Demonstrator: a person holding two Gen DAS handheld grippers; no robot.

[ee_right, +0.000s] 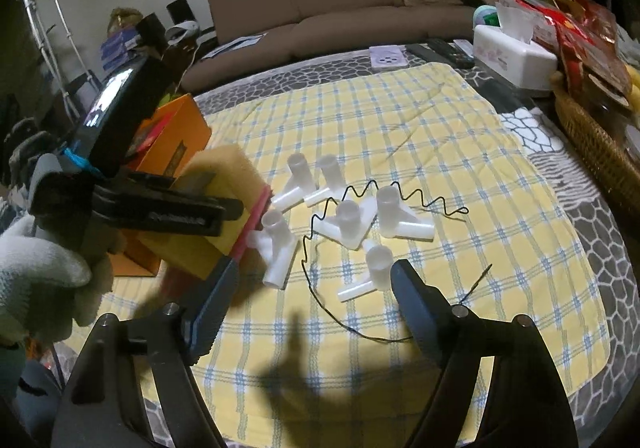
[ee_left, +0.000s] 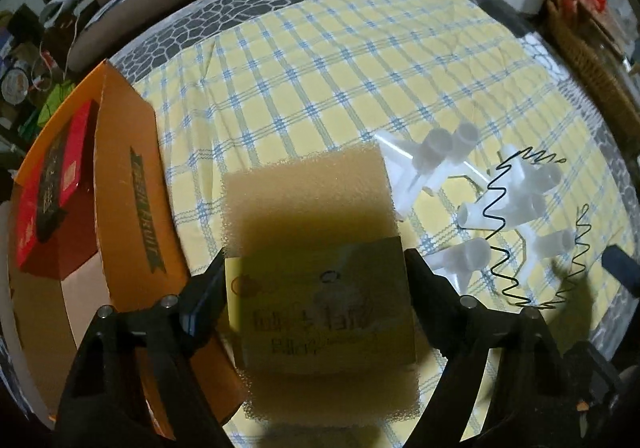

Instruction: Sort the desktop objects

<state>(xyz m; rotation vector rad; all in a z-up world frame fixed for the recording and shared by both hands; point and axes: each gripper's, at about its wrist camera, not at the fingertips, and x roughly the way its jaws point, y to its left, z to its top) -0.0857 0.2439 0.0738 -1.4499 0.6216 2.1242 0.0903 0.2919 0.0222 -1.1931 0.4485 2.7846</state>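
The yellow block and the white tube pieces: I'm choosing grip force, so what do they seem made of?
Yellow block: seemingly open-cell foam sponge, matte, with a visibly porous surface and a paper label. White tube pieces: probably moulded plastic, smooth, slightly translucent, hollow.

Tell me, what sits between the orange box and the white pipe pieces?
The yellow sponge, between the fingers of the left hand-held gripper. The left wrist view shows the orange box left of it, the white pipe pieces right.

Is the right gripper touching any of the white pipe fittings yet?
Apart. In the right wrist view the right gripper hangs with its jaws open above the nearest white pipe fitting, and checked cloth shows between the jaws and it.
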